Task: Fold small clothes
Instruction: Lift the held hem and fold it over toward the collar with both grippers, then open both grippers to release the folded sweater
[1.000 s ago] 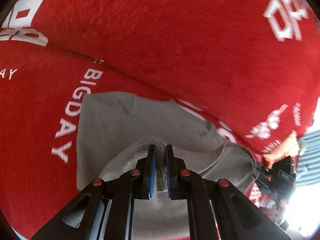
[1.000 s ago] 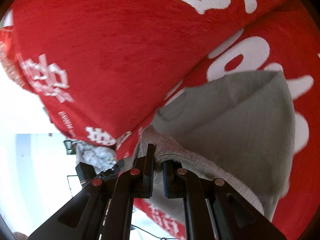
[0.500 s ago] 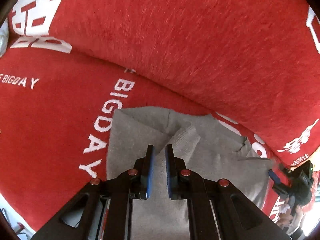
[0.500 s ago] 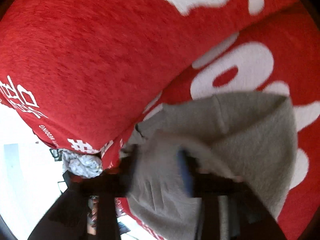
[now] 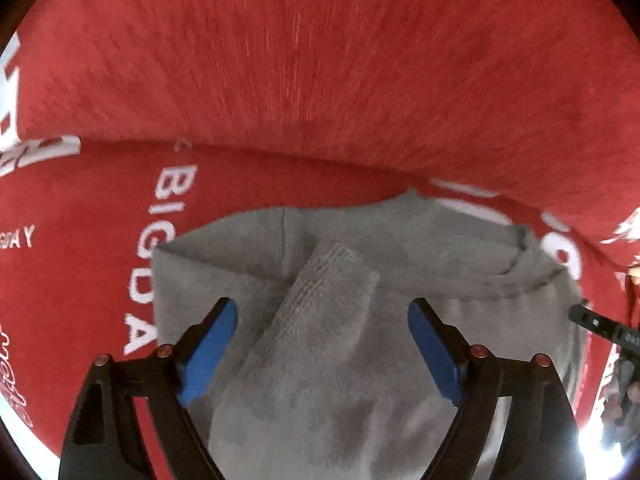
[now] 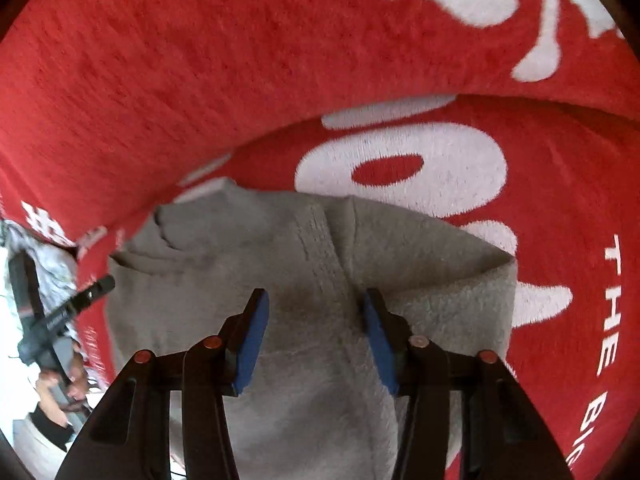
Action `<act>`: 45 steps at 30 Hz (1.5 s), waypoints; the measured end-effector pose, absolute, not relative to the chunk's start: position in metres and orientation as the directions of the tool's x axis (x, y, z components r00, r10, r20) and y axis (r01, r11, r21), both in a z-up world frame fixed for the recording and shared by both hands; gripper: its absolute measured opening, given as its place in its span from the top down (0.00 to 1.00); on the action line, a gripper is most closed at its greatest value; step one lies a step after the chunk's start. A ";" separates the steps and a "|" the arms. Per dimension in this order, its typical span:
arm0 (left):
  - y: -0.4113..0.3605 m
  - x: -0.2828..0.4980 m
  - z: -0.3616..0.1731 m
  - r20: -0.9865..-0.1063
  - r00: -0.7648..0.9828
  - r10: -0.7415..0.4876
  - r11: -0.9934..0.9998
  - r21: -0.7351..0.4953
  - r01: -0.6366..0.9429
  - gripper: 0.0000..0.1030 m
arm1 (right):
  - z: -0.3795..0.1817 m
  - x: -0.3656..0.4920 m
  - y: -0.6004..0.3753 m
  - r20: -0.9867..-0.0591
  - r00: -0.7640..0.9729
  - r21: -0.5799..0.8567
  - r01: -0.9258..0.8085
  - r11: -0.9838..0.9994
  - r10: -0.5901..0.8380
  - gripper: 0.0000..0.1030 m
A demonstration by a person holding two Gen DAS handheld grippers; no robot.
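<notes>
On the left, the left hand-held gripper (image 5: 322,344) hangs over a grey garment (image 5: 360,360) lying on a red cover with white lettering (image 5: 100,240), which appears to drape a sofa or similar seat rather than a worktop. Its blue pads (image 5: 208,352) are spreading apart and touch nothing; a ribbed strip of the garment (image 5: 328,280), likely a cuff or hem, lies folded across the middle between them, released.

On the right, the right hand-held gripper (image 6: 316,332) points down at the same grey garment (image 6: 280,264), near its ribbed band. Its jaws are closing but stand apart, one on either side of the cloth without pinching it.

Judging by the layers, one fold has been laid: the garment sits flat and compact near the seat's back crease. Further folds and smoothing probably remain.

A second ago both grippers were clenched on the ribbed edge, lifting it; half a second ago the left was still pinched shut. Now both have let go and the cloth rests on the cover.
</notes>
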State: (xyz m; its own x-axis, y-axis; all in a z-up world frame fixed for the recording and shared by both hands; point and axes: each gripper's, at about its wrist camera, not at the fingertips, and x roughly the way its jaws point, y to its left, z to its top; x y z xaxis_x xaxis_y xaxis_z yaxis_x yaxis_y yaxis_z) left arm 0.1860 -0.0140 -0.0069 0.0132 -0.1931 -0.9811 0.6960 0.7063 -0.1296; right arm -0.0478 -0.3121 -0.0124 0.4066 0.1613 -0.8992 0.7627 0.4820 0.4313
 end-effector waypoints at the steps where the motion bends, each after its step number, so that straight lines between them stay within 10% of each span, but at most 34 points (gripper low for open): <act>1: -0.015 0.187 -0.012 -0.984 0.011 -0.178 0.709 -0.121 0.695 0.39 | -0.010 -0.046 -0.311 -0.913 0.386 0.394 0.760 0.516 0.129 0.79; 2: -0.016 0.187 -0.018 -0.987 -0.005 -0.160 0.709 -0.118 0.695 0.71 | -0.007 -0.043 -0.308 -0.919 0.377 0.374 0.752 0.543 0.111 0.93; 4: -0.013 0.187 -0.018 -0.984 -0.023 -0.175 0.708 -0.142 0.692 0.90 | 0.002 -0.044 -0.302 -0.916 0.393 0.365 0.722 0.588 0.086 0.93; 11: 0.000 0.204 0.020 -0.958 0.056 -0.282 0.730 -0.176 0.660 0.91 | 0.043 -0.027 -0.304 -0.891 0.454 0.343 0.665 0.663 0.006 0.94; 24: 0.024 0.227 0.006 -0.980 0.159 -0.123 0.819 -0.009 0.574 0.90 | 0.001 -0.030 -0.320 -0.946 0.324 0.280 0.802 0.527 0.010 0.86; 36: 0.088 0.165 0.033 -0.984 -0.029 -0.173 0.793 -0.157 0.589 0.90 | 0.041 -0.090 -0.248 -0.877 0.454 0.476 0.771 0.422 0.158 0.84; 42: 0.108 0.138 0.022 -0.992 -0.024 -0.122 0.796 -0.112 0.595 0.90 | 0.033 -0.102 -0.205 -0.835 0.491 0.549 0.758 0.351 0.248 0.61; 43: 0.110 0.134 0.021 -0.994 -0.014 -0.112 0.793 -0.098 0.601 0.80 | 0.031 -0.105 -0.197 -0.828 0.498 0.560 0.760 0.331 0.259 0.59; 44: 0.111 0.132 0.022 -0.994 -0.009 -0.112 0.793 -0.095 0.602 0.37 | 0.028 -0.105 -0.192 -0.821 0.502 0.569 0.760 0.314 0.271 0.59; 45: 0.113 0.130 0.023 -0.994 0.007 -0.113 0.793 -0.086 0.602 0.16 | 0.025 -0.106 -0.185 -0.813 0.508 0.578 0.760 0.295 0.284 0.59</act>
